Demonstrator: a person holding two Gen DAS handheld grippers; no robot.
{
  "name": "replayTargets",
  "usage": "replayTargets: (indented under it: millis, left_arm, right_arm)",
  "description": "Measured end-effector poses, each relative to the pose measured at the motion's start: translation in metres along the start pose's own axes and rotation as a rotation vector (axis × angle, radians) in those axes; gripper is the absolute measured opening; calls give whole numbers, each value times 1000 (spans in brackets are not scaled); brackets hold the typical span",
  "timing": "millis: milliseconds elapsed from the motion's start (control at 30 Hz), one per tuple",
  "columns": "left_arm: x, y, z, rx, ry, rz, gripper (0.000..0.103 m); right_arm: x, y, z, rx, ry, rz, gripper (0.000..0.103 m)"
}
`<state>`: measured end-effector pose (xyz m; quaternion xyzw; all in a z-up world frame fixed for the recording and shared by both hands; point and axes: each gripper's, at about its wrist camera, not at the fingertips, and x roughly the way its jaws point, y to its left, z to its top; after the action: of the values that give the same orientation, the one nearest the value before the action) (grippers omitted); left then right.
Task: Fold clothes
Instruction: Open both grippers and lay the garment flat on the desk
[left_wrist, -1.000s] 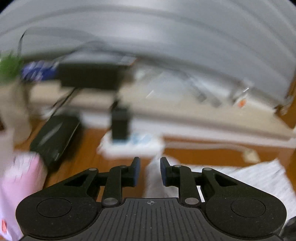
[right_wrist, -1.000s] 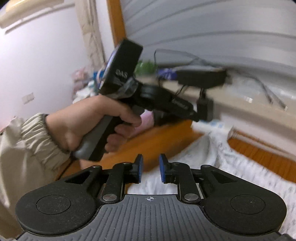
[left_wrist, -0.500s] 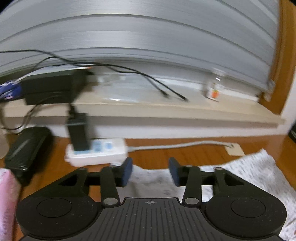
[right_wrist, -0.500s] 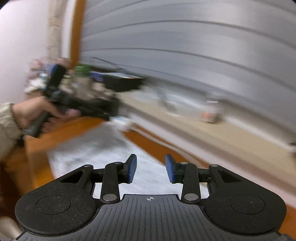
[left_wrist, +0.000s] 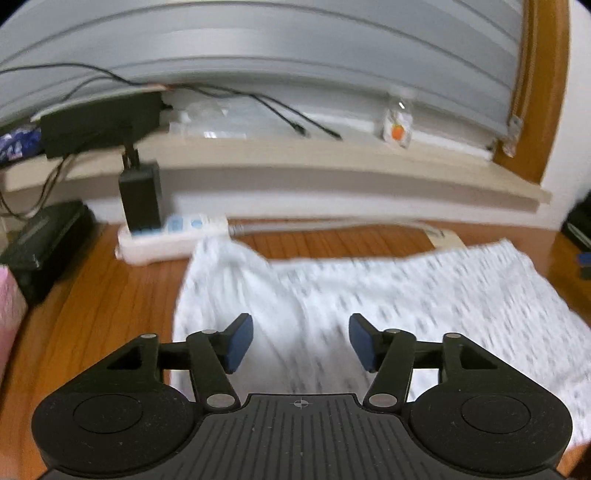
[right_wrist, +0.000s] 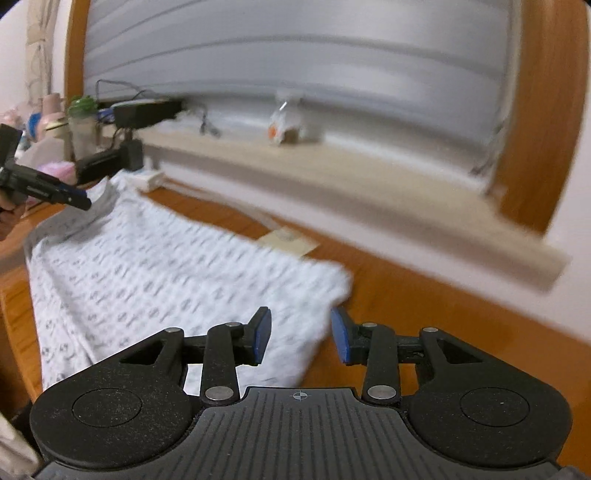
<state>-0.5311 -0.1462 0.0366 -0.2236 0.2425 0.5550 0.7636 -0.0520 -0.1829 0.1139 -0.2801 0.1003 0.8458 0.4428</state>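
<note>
A white garment with a small grey print (left_wrist: 388, 302) (right_wrist: 147, 273) lies spread flat on the wooden table (left_wrist: 110, 295). My left gripper (left_wrist: 301, 341) hovers over its left part, jaws opening, blue pads apart and nothing pressed between them. My right gripper (right_wrist: 301, 338) hangs over the garment's right corner, jaws also opening and gripping nothing. In the right wrist view the left gripper (right_wrist: 70, 197) shows at the far left above the garment's grey-edged end, held by a hand.
A white power strip (left_wrist: 173, 240) with a black adapter (left_wrist: 142, 195) lies just behind the garment. A black case (left_wrist: 40, 240) sits at left. A beige sill (left_wrist: 332, 162) carries a black box, cables and a small bag (right_wrist: 288, 125). Bottles and a plant (right_wrist: 81, 122) stand far left.
Both grippers have opened from nearly shut. The right one swung rightward along the garment to its right corner. The left one pulled back and down, with more of the garment now ahead of it.
</note>
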Motion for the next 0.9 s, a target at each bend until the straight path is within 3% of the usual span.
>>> replayTargets:
  millis: [100, 167, 233, 267, 367, 467, 567, 633, 700, 833, 900]
  left_arm:
    - [2, -5, -15, 40, 31, 29, 63]
    - [0, -8, -19, 77, 28, 65, 51]
    - [-4, -10, -22, 105, 18, 101, 4]
    - [-11, -6, -22, 97, 6, 104, 2]
    - [-36, 11, -25, 57, -7, 138, 2]
    - [-52, 36, -30, -36, 23, 110, 5]
    - [-59, 42, -26, -51, 20, 174, 8]
    - [-62, 40, -18, -53, -7, 190, 31]
    - [-64, 29, -6, -35, -43, 187, 47]
    - [-47, -8, 13, 40, -73, 115, 51]
    - [-31, -31, 21, 86, -75, 67, 52]
  right_arm:
    - [27, 8, -12, 24, 8, 41, 38]
    - [36, 9, -15, 36, 13, 61, 38]
    - [43, 11, -18, 32, 16, 74, 38]
    - [45, 12, -19, 25, 18, 78, 38]
    - [52, 15, -23, 7, 22, 77, 40]
    - [54, 17, -30, -10, -1, 68, 44]
    - [56, 16, -30, 3, 3, 72, 45]
    - [55, 16, -29, 5, 3, 68, 45]
    - [54, 17, -28, 3, 2, 61, 45]
    - [46, 22, -23, 32, -12, 65, 45]
    - [40, 33, -19, 27, -24, 114, 44]
